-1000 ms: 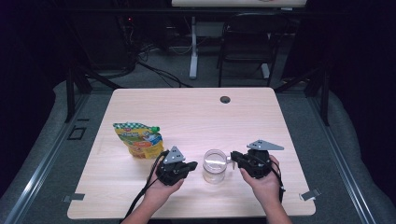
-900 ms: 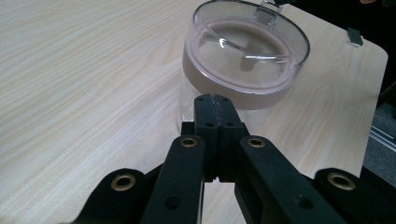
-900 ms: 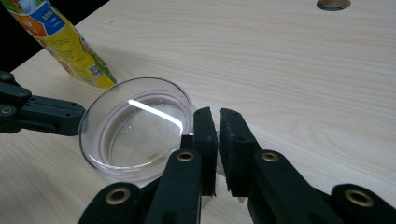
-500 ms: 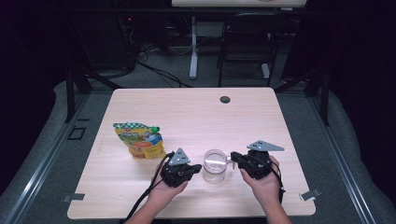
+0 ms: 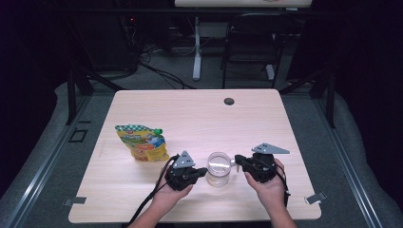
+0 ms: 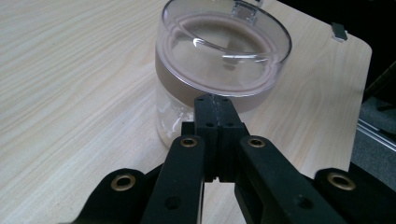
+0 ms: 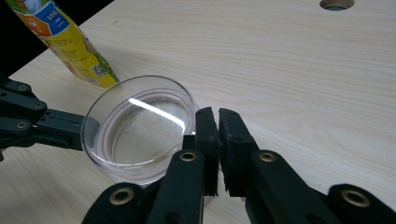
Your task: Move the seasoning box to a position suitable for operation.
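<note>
A clear glass jar point(image 5: 218, 168) is flanked on the bench point(image 5: 199, 118) by the left gripper point(image 5: 199, 173), jaws shut empty, and the right gripper point(image 5: 236, 163), jaws pinched on its handle; the juice pouch point(image 5: 142, 142) is left untouched.

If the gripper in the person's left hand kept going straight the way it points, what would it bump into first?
Most likely the clear glass cup. The left gripper has its jaws shut and aims at the cup's side wall, just in front of the tips; whether they already touch is hard to tell.
</note>
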`<act>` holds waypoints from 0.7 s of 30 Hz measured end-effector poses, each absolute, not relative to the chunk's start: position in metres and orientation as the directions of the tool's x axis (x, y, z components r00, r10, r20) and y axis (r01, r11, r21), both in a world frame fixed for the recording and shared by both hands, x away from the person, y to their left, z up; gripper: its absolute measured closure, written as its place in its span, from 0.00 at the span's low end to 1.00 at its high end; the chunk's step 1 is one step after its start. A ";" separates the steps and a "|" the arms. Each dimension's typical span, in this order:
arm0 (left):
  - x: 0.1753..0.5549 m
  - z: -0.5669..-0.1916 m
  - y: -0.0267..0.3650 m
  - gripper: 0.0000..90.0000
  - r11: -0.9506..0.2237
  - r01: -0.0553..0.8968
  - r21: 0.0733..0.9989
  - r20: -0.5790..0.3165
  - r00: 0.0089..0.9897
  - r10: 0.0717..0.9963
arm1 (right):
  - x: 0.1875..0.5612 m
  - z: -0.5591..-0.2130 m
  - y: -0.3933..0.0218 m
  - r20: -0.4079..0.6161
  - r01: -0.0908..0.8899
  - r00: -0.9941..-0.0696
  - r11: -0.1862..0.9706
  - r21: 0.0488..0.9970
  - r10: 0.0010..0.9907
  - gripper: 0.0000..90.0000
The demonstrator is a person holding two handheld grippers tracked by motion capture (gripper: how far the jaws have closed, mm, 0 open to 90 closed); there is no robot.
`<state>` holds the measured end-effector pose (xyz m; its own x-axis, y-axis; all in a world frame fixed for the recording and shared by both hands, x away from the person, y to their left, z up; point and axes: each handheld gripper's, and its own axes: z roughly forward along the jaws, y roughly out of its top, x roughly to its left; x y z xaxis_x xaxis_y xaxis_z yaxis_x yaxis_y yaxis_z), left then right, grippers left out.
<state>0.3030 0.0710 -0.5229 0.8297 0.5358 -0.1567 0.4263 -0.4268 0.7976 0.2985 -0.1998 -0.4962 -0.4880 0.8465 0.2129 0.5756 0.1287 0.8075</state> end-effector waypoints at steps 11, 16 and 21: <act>0.304 -0.518 0.068 1.00 -0.428 0.420 0.801 -0.149 0.831 0.536 | 0.298 -0.497 -0.200 0.217 0.579 -0.486 0.126 0.805 0.847 0.95; 0.304 -0.516 0.067 1.00 -0.428 0.415 0.803 -0.143 0.831 0.537 | 0.298 -0.497 -0.201 0.216 0.581 -0.486 0.128 0.804 0.847 0.95; 0.305 -0.513 0.066 1.00 -0.429 0.408 0.806 -0.137 0.833 0.536 | 0.296 -0.497 -0.201 0.211 0.580 -0.491 0.136 0.803 0.845 0.94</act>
<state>0.3053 0.0655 -0.5131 0.8333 0.5357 -0.1368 0.4082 -0.4291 0.8058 0.2963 -0.2012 -0.4966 -0.4911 0.8452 0.2111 0.5796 0.1360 0.8035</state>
